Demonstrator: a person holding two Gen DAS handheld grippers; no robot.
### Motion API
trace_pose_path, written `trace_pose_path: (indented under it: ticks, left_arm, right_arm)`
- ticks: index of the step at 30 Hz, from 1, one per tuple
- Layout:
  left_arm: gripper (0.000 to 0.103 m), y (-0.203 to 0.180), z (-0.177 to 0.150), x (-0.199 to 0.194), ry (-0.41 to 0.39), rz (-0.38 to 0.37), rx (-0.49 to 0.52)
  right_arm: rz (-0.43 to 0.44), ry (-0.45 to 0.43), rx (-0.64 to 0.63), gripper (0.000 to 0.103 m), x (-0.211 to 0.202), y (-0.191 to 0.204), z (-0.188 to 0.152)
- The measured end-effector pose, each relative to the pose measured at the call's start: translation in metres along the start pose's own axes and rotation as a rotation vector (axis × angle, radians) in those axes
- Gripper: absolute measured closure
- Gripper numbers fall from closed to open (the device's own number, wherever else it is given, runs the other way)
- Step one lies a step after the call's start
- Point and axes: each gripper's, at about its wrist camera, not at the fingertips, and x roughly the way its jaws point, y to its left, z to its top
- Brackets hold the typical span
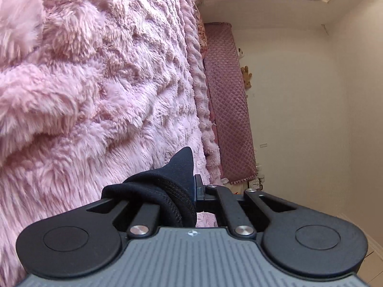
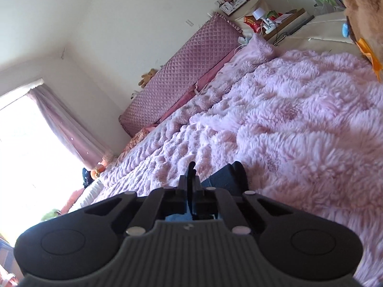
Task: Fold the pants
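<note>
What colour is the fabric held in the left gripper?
Black pants fabric, clearest in the left wrist view.

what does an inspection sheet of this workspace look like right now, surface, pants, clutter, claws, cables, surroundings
surface: bed covered by a fluffy pink blanket, rumpled into ridges.
job's things: black pants, bunched edge held in the left claw; a dark fold also held at the right claw.
clutter: brown plush bear at the bed's far corner; small teddy by the quilted pink headboard.
grippers: left claw shut on the pants; right claw shut on the pants.
cables: dark cords on the bedside table, details unclear.
surroundings: cream walls, pink curtain beside a bright window.
</note>
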Motion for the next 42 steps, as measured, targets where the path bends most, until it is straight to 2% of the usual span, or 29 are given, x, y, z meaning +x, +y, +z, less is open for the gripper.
trace_pose_path:
  ticks: [2,4,5,6,7,8,10,12,13,15,16,18,19,21,23,25,27,28,29,30,32,34,36,38,39,40,42]
  left_arm:
    - [0.098,0.010,0.001,0.003,0.033,0.033,-0.015]
    - [0.092,0.017,-0.002,0.008,0.066,0.087,-0.002]
    - [0.089,0.017,-0.005,0.007,0.066,0.090,0.020]
    - [0.083,0.016,-0.007,0.006,0.066,0.083,0.046]
    - [0.071,0.013,-0.010,0.005,0.071,0.071,0.078]
    - [0.064,0.009,-0.012,0.006,0.076,0.059,0.103]
    - [0.044,0.000,-0.015,0.006,0.079,0.039,0.150]
    - [0.038,-0.007,-0.018,0.007,0.078,0.035,0.184]
    - [0.037,-0.009,-0.019,0.006,0.082,0.042,0.201]
    - [0.037,-0.015,-0.022,0.004,0.093,0.080,0.235]
    - [0.036,-0.019,-0.025,-0.003,0.079,0.130,0.261]
    - [0.032,-0.036,-0.033,-0.020,-0.023,0.269,0.320]
    - [0.031,-0.046,-0.036,-0.026,-0.059,0.318,0.378]
    - [0.031,-0.067,-0.039,-0.031,-0.034,0.337,0.529]
    - [0.031,-0.081,-0.043,-0.033,-0.019,0.385,0.626]
    - [0.028,-0.088,-0.047,-0.032,0.044,0.442,0.663]
    - [0.027,-0.090,-0.052,-0.027,0.131,0.553,0.695]
    - [0.029,-0.088,-0.052,-0.030,0.159,0.606,0.678]
    - [0.030,-0.085,-0.051,-0.037,0.166,0.627,0.653]
    - [0.032,-0.083,-0.050,-0.050,0.131,0.632,0.622]
    - [0.031,-0.085,-0.049,-0.080,-0.028,0.624,0.574]
    - [0.026,-0.099,-0.048,-0.096,-0.127,0.579,0.655]
    - [0.026,-0.117,-0.044,-0.091,-0.123,0.541,0.773]
    - [0.027,-0.128,-0.039,-0.073,-0.082,0.497,0.849]
    - [0.030,-0.131,-0.036,-0.060,-0.053,0.482,0.872]
    - [0.045,-0.132,-0.034,-0.046,-0.041,0.474,0.895]
    - [0.064,-0.129,-0.035,-0.021,-0.072,0.496,0.931]
  right_arm:
    - [-0.053,0.014,-0.015,0.103,0.007,0.001,-0.002]
    - [-0.091,0.010,0.014,0.103,0.011,-0.004,-0.002]
    - [-0.107,0.009,0.030,0.103,0.011,-0.006,-0.003]
    - [-0.125,0.010,0.034,0.103,0.012,-0.007,-0.004]
    - [-0.142,0.015,0.030,0.103,0.011,-0.007,-0.005]
    - [-0.168,0.025,0.025,0.103,0.012,-0.006,-0.006]
    - [-0.255,0.043,0.019,0.103,0.014,-0.002,-0.007]
    - [-0.382,0.009,-0.025,0.097,0.009,0.009,-0.009]
    - [-0.418,-0.012,-0.062,0.097,0.007,0.015,-0.009]
    - [-0.443,-0.073,-0.189,0.097,-0.004,0.035,-0.014]
    - [-0.441,-0.088,-0.233,0.097,-0.007,0.043,-0.016]
    - [-0.382,-0.078,-0.326,0.097,-0.011,0.064,-0.026]
    - [-0.345,-0.053,-0.351,0.097,-0.010,0.073,-0.031]
    - [-0.304,-0.006,-0.379,0.097,-0.008,0.084,-0.046]
    - [-0.324,0.020,-0.385,0.097,-0.003,0.089,-0.060]
    - [-0.380,0.016,-0.379,0.097,-0.001,0.089,-0.074]
    - [-0.385,0.075,-0.406,0.098,0.005,0.087,-0.085]
    - [-0.394,0.084,-0.426,0.100,0.005,0.085,-0.088]
    - [-0.402,0.087,-0.441,0.103,0.004,0.082,-0.090]
    - [-0.406,0.081,-0.429,0.103,0.001,0.079,-0.089]
    - [-0.413,0.052,-0.380,0.103,-0.006,0.073,-0.086]
    - [-0.450,0.033,-0.403,0.103,-0.012,0.071,-0.086]
    - [-0.477,0.026,-0.413,0.103,-0.016,0.069,-0.087]
    - [-0.508,0.016,-0.429,0.103,-0.018,0.070,-0.090]
    - [-0.541,0.005,-0.450,0.103,-0.017,0.073,-0.092]
    - [-0.552,0.005,-0.461,0.103,-0.016,0.075,-0.093]
    - [-0.582,0.013,-0.481,0.103,-0.012,0.078,-0.095]
